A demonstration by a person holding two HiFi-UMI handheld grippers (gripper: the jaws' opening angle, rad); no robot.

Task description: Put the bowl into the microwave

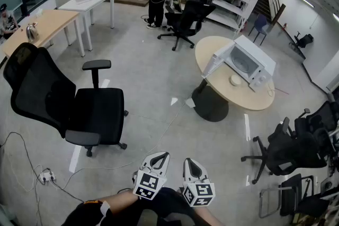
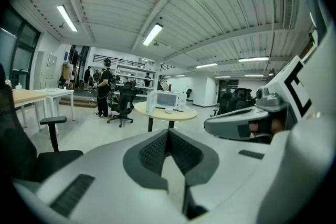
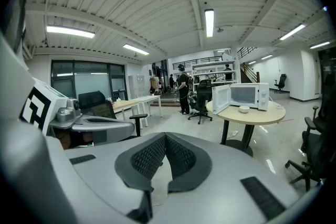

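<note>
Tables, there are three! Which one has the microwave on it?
The round table, on the right in the head view. It carries the open microwave and a small white bowl. The tan desk and the white desk on the left are rectangular.

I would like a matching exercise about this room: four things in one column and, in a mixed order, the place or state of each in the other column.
Things:
1. bowl
2. microwave
3. black office chair
4. left hand-held gripper

Places or states:
A. its door stands open
B. jaws together, nothing between them
C. on the round table, in front of the microwave
D. at the left of the head view, nobody seated

Pairs: 1-C, 2-A, 3-D, 4-B.
</note>
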